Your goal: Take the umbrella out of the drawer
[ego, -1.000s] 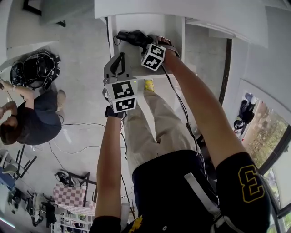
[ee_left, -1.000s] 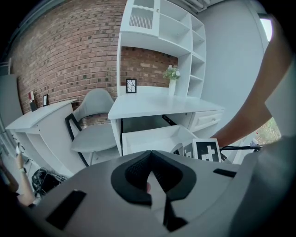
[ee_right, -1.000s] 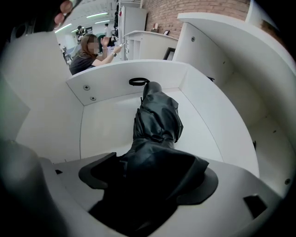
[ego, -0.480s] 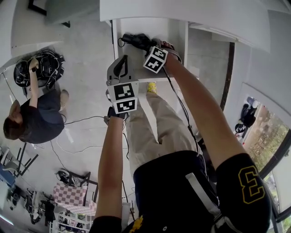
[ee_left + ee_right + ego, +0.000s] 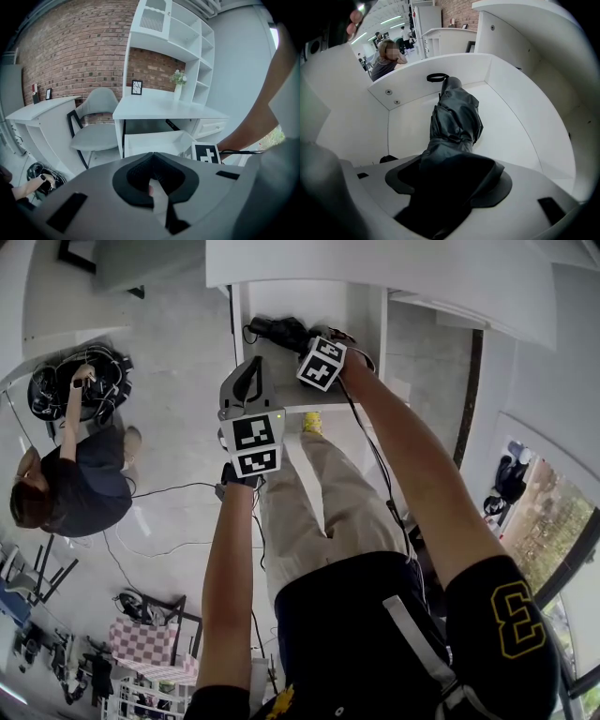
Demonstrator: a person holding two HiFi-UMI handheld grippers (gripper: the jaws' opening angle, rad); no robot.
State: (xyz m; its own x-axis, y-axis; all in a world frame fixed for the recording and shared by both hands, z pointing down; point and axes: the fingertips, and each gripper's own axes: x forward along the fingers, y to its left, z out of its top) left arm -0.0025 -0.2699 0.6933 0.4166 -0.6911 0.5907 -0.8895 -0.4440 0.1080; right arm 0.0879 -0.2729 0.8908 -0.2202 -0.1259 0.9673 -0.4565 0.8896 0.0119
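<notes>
"Inside the white drawer (image 5: 440, 70) the folded black umbrella (image 5: 457, 119) lay lengthwise. The right gripper (image 5: 450, 164) had just been closing its jaws on the near end, and the fabric filled the gap, so it looked grasped."

"And the left gripper (image 5: 152, 157)?"

"Clenched on nothing, tips together, over the drawer's near left corner."

"What could have spoiled the lift?"

"The hold seemed to be on loose, slick canopy folds rather than the shaft, so the umbrella might have slipped or sagged out. Its strap loop (image 5: 437, 77) lay at the far end by the drawer wall and could have caught on the rim. A tilted lift might also have knocked that end against the desk top (image 5: 159, 110) above the drawer's far part."

"Anything else around?"

"A grey chair (image 5: 96, 126) left of the desk, then a person (image 5: 66, 493) and a tangle of cables (image 5: 94, 381) further left, all well apart."
</notes>
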